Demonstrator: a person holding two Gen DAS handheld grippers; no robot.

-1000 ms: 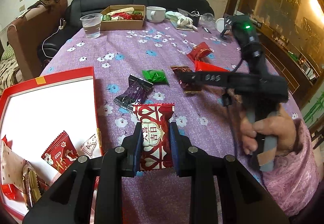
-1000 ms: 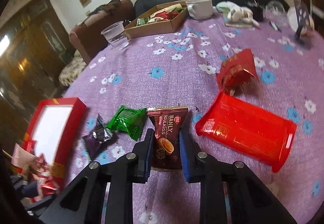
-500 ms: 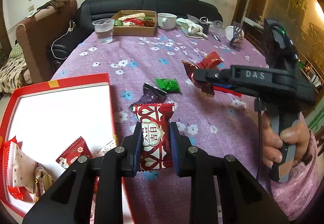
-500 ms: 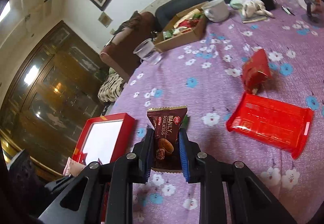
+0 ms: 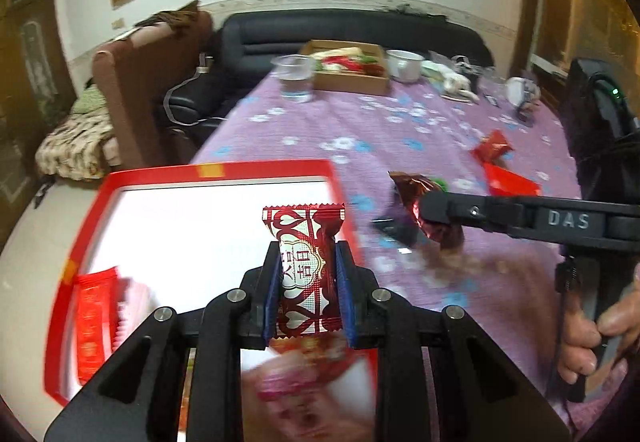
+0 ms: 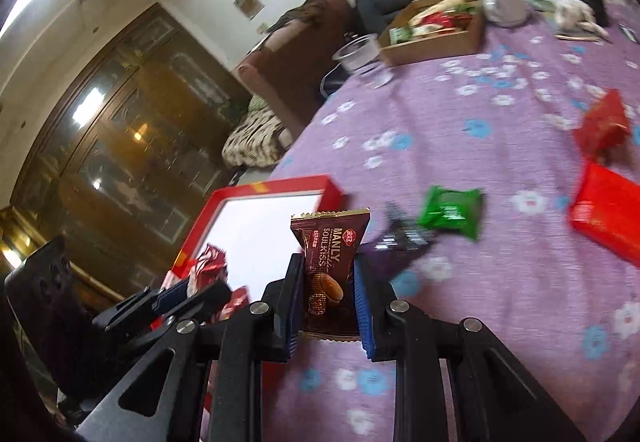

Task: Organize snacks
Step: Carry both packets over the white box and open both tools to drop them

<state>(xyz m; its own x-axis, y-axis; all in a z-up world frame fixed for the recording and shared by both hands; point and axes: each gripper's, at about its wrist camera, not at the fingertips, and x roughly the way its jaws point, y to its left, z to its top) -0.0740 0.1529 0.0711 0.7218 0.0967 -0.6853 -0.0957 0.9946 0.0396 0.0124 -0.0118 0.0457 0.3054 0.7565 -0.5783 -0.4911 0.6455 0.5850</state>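
both grippers have swung from the table toward the red box (image 5: pixel 208 172). left gripper (image 5: pixel 306 278) clamps a red candy (image 5: pixel 304 242), right gripper (image 6: pixel 326 282) a brown biscuit pack (image 6: pixel 330 242) (neither dropped yet). a green packet (image 6: pixel 450 212) and other loose snacks remain.

Probably home lounge: sofa (image 5: pixel 352 38), cabinet (image 6: pixel 132 130).

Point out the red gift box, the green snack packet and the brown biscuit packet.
red gift box (image 6: pixel 276 184): right wrist view, far rim.
green snack packet (image 6: pixel 450 212): right wrist view, wrapper middle.
brown biscuit packet (image 6: pixel 330 242): right wrist view, printed front.
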